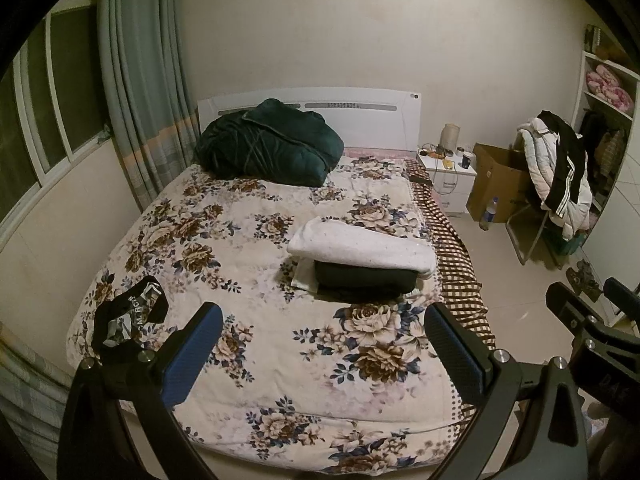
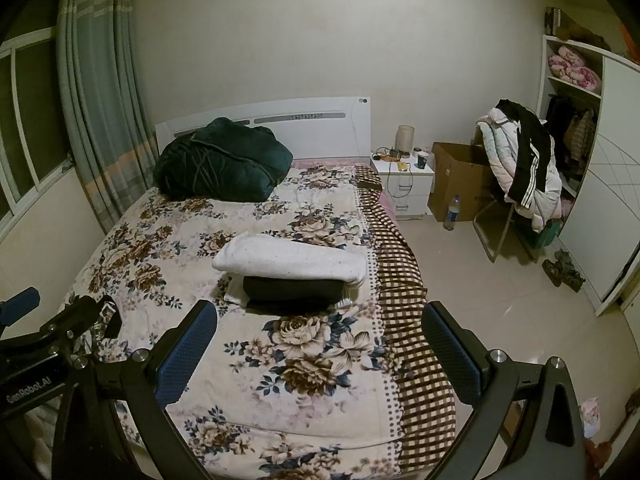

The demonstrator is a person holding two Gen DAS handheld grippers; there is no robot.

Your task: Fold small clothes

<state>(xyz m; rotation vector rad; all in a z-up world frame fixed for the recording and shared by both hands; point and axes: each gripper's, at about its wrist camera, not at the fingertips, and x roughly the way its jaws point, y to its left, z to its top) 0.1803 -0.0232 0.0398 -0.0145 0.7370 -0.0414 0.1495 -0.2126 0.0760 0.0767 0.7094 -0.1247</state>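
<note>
A stack of folded clothes lies on the floral bed [image 1: 240,240]: a white folded piece [image 1: 360,246] on top of a black folded piece [image 1: 362,280]. The stack also shows in the right wrist view, white [image 2: 288,258] over black [image 2: 292,290]. A small crumpled black garment with white print [image 1: 126,316] lies at the bed's near left corner; in the right wrist view it [image 2: 106,318] is partly hidden behind the other gripper. My left gripper [image 1: 324,344] is open and empty above the bed's near end. My right gripper [image 2: 320,344] is open and empty, to the right of the left one.
A dark green bundled duvet [image 1: 268,142] lies by the headboard. A white nightstand [image 1: 448,178], a cardboard box [image 1: 496,180], a bottle [image 1: 489,212] and a chair piled with coats [image 1: 560,168] stand right of the bed. A checked sheet edge [image 2: 404,320] hangs off the bed.
</note>
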